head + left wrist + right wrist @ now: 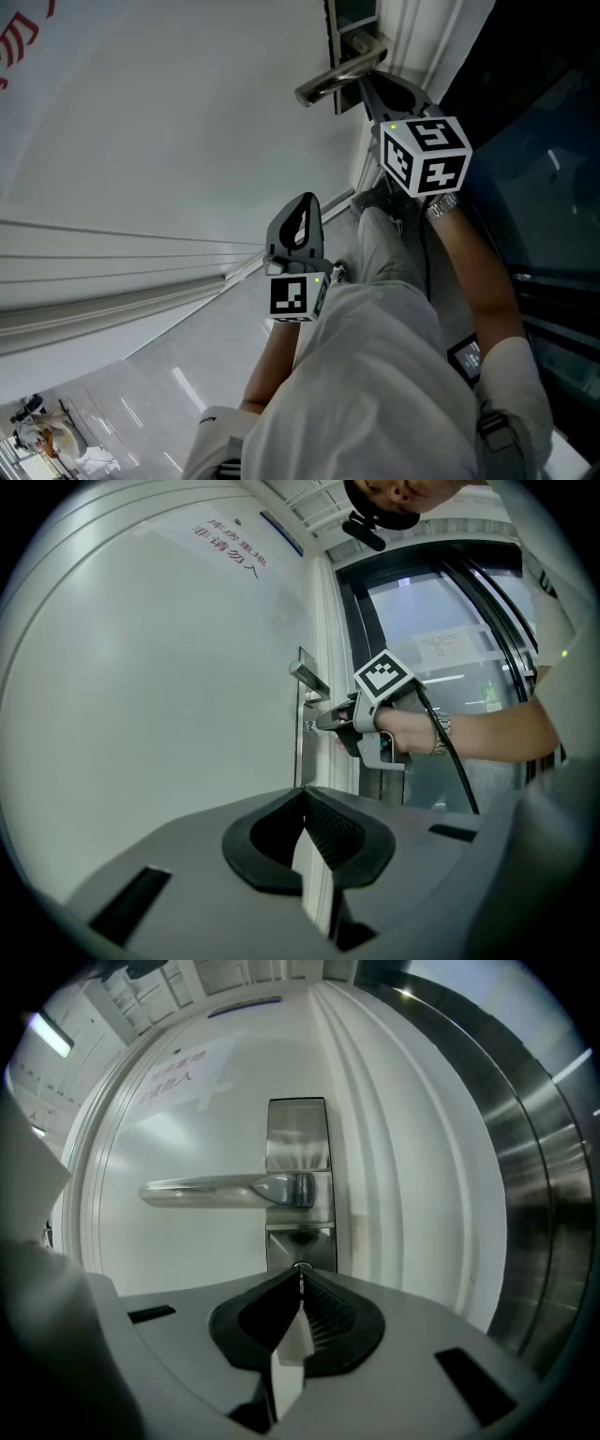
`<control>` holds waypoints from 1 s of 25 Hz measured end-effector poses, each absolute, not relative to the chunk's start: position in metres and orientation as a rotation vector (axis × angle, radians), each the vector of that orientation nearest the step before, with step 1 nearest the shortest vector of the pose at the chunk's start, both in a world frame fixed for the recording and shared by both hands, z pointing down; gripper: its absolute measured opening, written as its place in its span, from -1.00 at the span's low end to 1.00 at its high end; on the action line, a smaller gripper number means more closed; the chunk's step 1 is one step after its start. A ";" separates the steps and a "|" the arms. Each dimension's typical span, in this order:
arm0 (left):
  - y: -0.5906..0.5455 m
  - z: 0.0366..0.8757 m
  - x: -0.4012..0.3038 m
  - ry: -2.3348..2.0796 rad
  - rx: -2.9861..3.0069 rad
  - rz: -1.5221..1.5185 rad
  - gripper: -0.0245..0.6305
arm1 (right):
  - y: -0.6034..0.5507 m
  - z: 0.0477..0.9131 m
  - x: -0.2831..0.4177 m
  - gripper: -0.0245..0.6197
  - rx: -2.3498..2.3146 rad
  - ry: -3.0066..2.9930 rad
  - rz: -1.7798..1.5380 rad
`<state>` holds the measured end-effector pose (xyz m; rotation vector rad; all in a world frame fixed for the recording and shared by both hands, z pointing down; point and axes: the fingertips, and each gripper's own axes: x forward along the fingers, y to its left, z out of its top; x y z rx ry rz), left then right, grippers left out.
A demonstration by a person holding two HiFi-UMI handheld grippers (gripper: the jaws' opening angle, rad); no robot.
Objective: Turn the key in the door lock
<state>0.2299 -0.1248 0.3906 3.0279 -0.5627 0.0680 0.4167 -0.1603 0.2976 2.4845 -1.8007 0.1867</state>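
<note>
Pale clothing (375,375) of the person fills the lower part of the head view, both bare forearms reaching out from it. Closest in is the left gripper (302,799), held level in front of the white door (187,122), well short of the lock. Its jaws are pressed together with nothing between them.

Farther out, the right gripper (300,1274) is held up to the door's edge, its marker cube (427,155) just ahead of a wristwatch (442,204) and a black cable (455,761) trailing back from it. Its jaws are also drawn together, their tips meeting right at the keyhole in the steel lock plate (298,1133). They are closed on the key (308,726), which shows only as a small bright bit between the tips and the plate in the left gripper view. The right gripper view hides the key behind the jaw tips.

Above the keyhole on the same plate, the silver lever handle (225,1190) lies horizontal, pointing away from the door's edge. The moulded white door frame (394,1147) runs just beside the plate, and a dark metal-and-glass panel (534,1194) stands beyond that. Red lettering (230,557) sits high on the door's face.
</note>
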 end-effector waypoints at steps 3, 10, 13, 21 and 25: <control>-0.125 0.390 0.230 -0.564 3.028 0.068 -0.90 | -0.160 0.298 0.417 -0.90 2.512 -1.838 0.224; -0.124 0.390 0.229 -0.565 3.030 0.069 -0.90 | -0.157 0.299 0.421 -0.90 2.638 -1.968 0.409; -0.125 0.389 0.228 -0.568 3.031 0.068 -0.90 | -0.156 0.300 0.424 -0.90 2.701 -2.050 0.562; -0.124 0.390 0.229 -0.558 3.033 0.067 -0.90 | -0.156 0.303 0.428 -0.90 2.760 -2.222 0.871; -0.126 0.390 0.227 -0.568 3.031 0.081 -0.90 | -0.156 0.304 0.429 -0.89 2.776 -2.307 1.069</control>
